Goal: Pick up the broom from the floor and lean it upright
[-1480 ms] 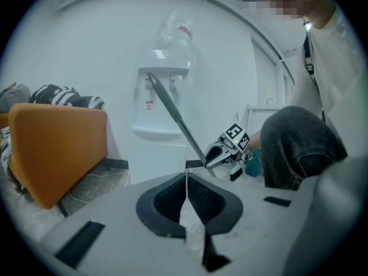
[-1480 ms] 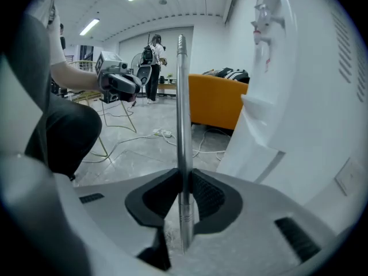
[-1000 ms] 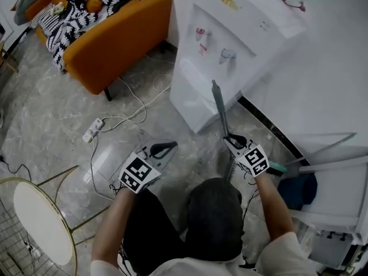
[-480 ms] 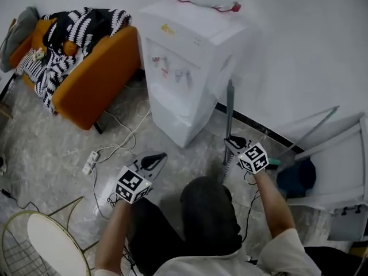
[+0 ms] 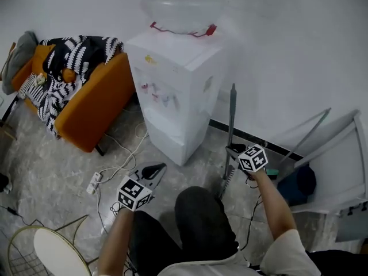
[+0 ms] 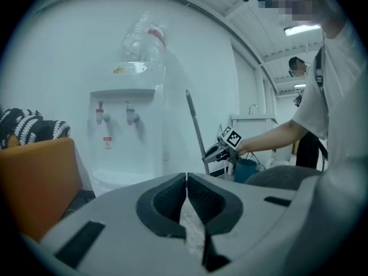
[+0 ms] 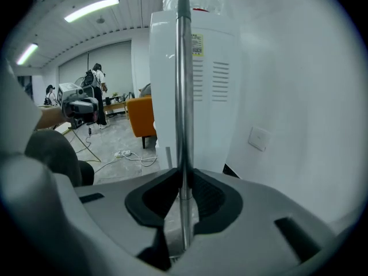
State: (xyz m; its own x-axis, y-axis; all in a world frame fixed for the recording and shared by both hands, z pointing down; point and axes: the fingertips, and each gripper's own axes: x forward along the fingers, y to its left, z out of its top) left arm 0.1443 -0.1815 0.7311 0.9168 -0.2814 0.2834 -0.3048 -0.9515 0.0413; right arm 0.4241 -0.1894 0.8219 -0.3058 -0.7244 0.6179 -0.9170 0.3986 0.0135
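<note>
A tall white plastic water dispenser (image 5: 172,91) stands against the white wall (image 5: 299,50), with a clear plastic water bottle (image 5: 184,4) upside down on top. Just beside it on the left is an orange upholstered sofa (image 5: 95,99) with a black-and-white patterned blanket (image 5: 75,53) over it. On the grey marbled floor (image 5: 46,165) a white power strip (image 5: 93,183) lies with its white cable (image 5: 123,154) running toward the dispenser. A round white seat on a gold wire frame (image 5: 54,256) is at lower left, and a dark blue bag (image 5: 296,184) lies by the wall at right
</note>
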